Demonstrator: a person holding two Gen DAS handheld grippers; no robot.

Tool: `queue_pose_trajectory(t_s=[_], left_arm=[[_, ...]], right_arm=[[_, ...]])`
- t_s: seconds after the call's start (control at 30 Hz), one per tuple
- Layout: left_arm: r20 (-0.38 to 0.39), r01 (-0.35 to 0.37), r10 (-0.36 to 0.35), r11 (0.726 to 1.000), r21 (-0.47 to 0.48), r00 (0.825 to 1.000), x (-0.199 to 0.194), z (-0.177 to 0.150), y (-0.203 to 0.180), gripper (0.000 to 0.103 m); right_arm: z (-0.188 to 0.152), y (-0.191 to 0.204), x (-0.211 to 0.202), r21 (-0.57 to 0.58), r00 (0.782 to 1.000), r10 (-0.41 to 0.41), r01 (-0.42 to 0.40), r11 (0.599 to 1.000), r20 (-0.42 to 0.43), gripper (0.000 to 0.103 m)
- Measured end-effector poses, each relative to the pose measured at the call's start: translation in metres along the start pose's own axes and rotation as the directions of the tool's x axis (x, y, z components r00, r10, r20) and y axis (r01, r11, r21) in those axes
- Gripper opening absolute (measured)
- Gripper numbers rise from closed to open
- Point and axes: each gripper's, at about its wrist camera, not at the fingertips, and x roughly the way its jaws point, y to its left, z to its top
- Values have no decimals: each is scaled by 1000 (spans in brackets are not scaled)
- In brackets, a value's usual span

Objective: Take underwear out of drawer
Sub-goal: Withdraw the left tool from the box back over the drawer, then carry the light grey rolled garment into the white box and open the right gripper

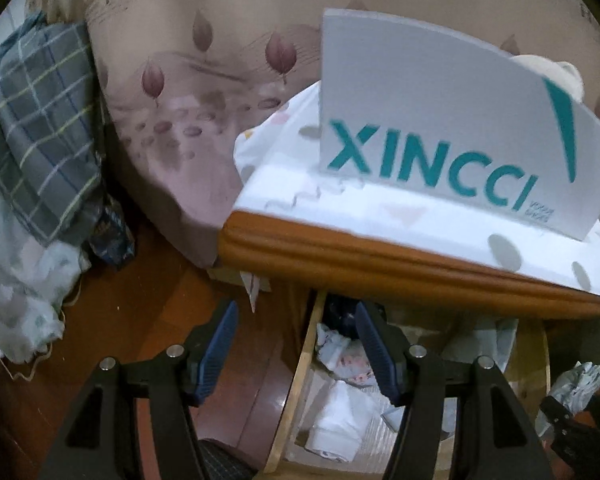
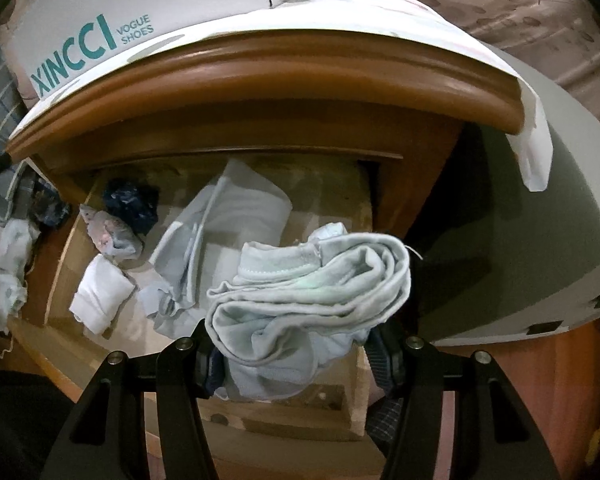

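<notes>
where it reads "xincci vogue shoes", box (image 2: pixel 148 4) stands.

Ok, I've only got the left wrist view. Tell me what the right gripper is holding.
Observer: The right gripper is shut on a rolled pale blue bundle of underwear, over the open drawer.
Operator: Now list what my own finger hides in that drawer.
Observer: A large pale grey folded cloth lies in the middle, towards the back.
Operator: Report what's to the right of the nightstand.
Observer: A grey-white panel sits close beside it.
</notes>
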Motion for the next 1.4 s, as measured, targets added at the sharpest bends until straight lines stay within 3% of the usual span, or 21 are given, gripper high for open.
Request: queue_pose_trajectory(t_s=[0.6,0.87,1.17,1.4], left_arm=[[-72,3,-4,1000,-15,997,21,-3,10,63],[-92,-10,2,997,-78,996,25,-1,28,63],[-110,-32,11,981,-191,994,27,2,60,63],[-125,-76,46,966,-247,991,28,2,81,63]], right_arm=[[0,7,-10,-69,1000,11,-10,998,24,54],[13,8,-34,-33,999,40,-40,999,23,54],[67,19,-113,-70,990,71,-63,996,125,54],[138,39,-164,-115,964,117,-91,989,239,54]])
